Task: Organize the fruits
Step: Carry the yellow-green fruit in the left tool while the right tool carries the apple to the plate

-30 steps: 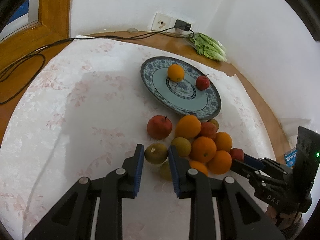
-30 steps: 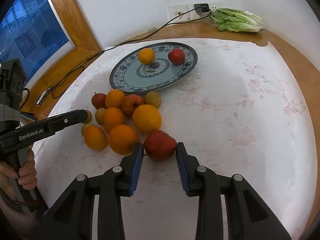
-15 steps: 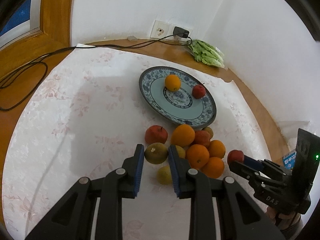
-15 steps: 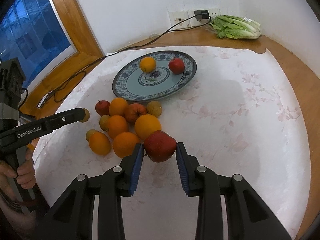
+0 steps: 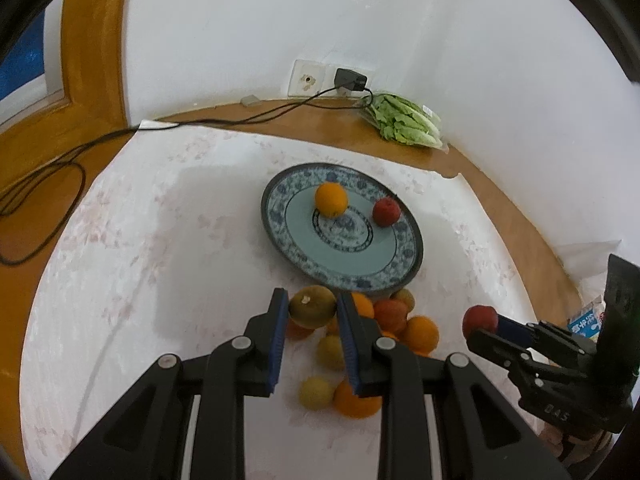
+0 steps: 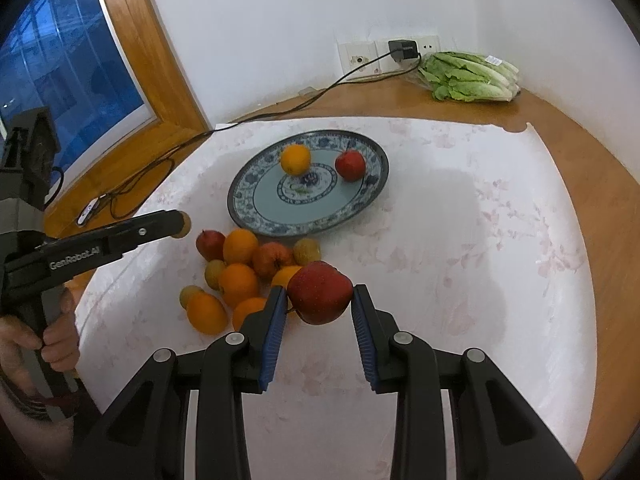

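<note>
My left gripper (image 5: 312,308) is shut on a brownish-green round fruit (image 5: 313,306) and holds it above the fruit pile (image 5: 384,320). My right gripper (image 6: 320,300) is shut on a red apple (image 6: 320,298), lifted above the cloth; the apple also shows in the left wrist view (image 5: 479,320). A blue patterned plate (image 5: 400,276) holds an orange (image 5: 331,199) and a small red apple (image 5: 386,212). In the right wrist view the plate (image 6: 256,216) lies beyond the pile (image 6: 240,276) of oranges, apples and small greenish fruits. The left gripper (image 6: 176,226) reaches in from the left.
A white flowered cloth (image 6: 460,280) covers the round wooden table (image 6: 592,184). A bag of lettuce (image 6: 468,76) lies at the back by the wall sockets (image 6: 384,54). A black cable (image 5: 60,168) runs along the table's left side. A window frame (image 6: 140,60) stands at left.
Both grippers have risen with their fruit: the left lifted the brownish-green fruit off the cloth, the right lifted the red apple clear of the pile. The plate now looks farther below.
</note>
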### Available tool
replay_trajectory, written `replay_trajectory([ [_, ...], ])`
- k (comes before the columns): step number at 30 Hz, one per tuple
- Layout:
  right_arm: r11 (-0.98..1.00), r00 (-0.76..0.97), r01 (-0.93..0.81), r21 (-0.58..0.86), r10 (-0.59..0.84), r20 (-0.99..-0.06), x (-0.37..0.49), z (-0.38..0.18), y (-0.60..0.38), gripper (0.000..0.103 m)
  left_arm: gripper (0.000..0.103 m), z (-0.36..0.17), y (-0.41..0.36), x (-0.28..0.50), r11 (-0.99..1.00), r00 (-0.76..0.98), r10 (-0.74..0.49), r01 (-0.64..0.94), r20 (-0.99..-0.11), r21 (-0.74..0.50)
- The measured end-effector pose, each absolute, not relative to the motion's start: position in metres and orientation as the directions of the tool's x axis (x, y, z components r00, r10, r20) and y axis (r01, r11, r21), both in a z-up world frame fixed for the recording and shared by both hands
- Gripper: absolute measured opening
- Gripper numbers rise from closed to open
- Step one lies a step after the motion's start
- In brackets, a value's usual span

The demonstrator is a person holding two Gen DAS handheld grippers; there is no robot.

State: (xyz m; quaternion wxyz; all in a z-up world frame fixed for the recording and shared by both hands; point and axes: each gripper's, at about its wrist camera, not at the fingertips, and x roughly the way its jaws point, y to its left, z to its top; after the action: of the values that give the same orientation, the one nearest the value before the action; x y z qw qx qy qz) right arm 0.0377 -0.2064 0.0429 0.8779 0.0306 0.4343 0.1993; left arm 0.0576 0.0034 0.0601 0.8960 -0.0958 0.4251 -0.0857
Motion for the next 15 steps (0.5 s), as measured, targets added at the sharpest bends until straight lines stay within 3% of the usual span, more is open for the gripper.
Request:
replay_trajectory([
  [15, 0.924, 0.552, -0.319, 0.211, 0.362, -0.751, 0.073, 0.052, -0.199, 0.034, 0.026, 0.055, -0.008, 0.101, 0.972, 0.633, -0.220, 0.083, -0.743, -0.218],
])
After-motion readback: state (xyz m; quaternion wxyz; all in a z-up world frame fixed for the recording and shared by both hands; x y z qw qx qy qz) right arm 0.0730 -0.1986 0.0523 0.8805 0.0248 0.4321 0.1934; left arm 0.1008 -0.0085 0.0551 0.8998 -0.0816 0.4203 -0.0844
